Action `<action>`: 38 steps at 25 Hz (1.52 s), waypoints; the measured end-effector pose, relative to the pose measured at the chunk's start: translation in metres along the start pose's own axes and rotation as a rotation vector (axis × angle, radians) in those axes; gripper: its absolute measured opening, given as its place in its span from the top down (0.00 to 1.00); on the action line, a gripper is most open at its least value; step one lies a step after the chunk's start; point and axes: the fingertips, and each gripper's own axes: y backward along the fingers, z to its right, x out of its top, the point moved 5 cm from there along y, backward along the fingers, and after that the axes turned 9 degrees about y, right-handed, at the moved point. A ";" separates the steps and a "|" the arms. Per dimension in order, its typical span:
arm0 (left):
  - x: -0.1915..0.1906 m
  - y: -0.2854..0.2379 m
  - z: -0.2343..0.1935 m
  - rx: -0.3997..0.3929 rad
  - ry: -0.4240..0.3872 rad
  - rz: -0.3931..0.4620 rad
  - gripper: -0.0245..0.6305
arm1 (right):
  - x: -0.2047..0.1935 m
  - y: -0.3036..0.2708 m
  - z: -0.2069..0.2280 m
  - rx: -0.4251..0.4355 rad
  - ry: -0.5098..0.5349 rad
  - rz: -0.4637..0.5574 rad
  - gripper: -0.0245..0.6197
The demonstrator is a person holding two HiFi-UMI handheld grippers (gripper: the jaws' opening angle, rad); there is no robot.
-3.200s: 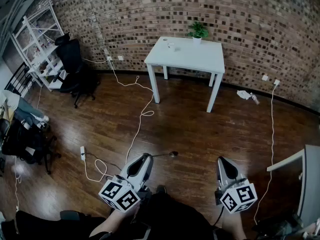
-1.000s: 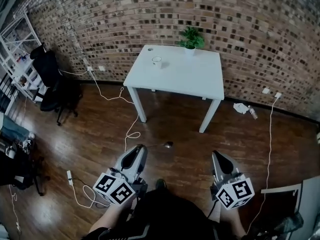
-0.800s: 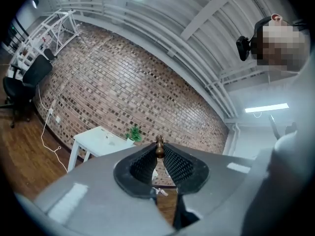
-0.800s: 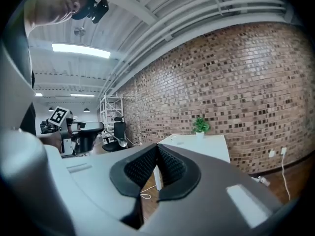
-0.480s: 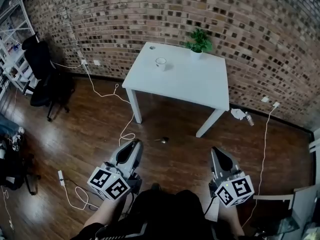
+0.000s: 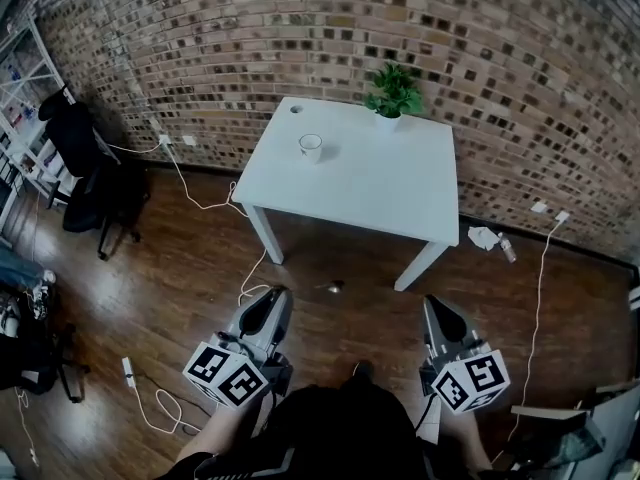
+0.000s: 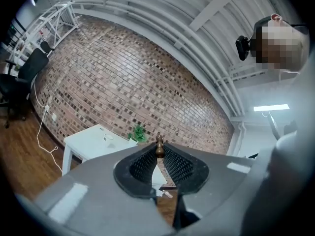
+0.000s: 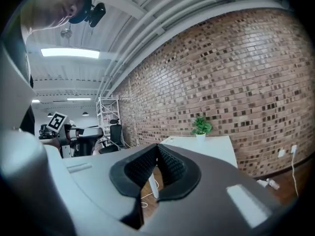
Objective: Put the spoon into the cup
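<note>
Your left gripper (image 7: 158,152) has its ribbed pads (image 7: 144,164) pinched together at the tips, and they're clamped on the spoon (image 6: 322,288). In the left gripper view only a small bronze-brown knobbed bit of it pokes up above the pinch. In the head view you see more: a thin handle runs right from the jaw tips and ends in a small oval bowl with a dull metallic gleam, held out over the dark wooden floor (image 6: 190,268) just below the middle of the frame. Your right gripper (image 6: 430,301), at lower right, has its jaws shut tip to tip with nothing between them. The right gripper view shows only a narrow wedge of floor behind the closed pads (image 8: 170,164). Both grippers point up the frame toward the white table (image 6: 380,188), which sits in the upper centre against the brick wall (image 6: 300,28). The cup (image 6: 311,147) is small and white with an open mouth, and it stands upright on the table's left part, well apart from the spoon. A green potted plant (image 6: 392,90) stands at the table's far edge, to the right of the cup. A black chair (image 6: 90,168) stands at the left edge.
</note>
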 end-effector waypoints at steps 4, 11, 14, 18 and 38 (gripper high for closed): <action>0.001 -0.049 0.013 0.001 -0.059 -0.007 0.91 | 0.006 -0.017 0.040 0.025 -0.005 0.024 0.95; 0.001 -0.116 0.028 0.037 -0.068 0.012 0.91 | 0.008 -0.042 0.104 0.079 -0.010 0.032 0.95; 0.002 -0.138 0.022 0.059 -0.052 0.015 0.91 | 0.008 -0.059 0.125 0.087 -0.013 0.031 0.95; 0.007 -0.165 0.006 0.066 -0.038 -0.006 0.91 | 0.010 -0.084 0.140 0.087 -0.019 0.033 0.95; 0.088 -0.321 -0.146 0.042 0.011 -0.052 0.91 | 0.041 -0.285 0.196 0.028 0.006 -0.020 0.95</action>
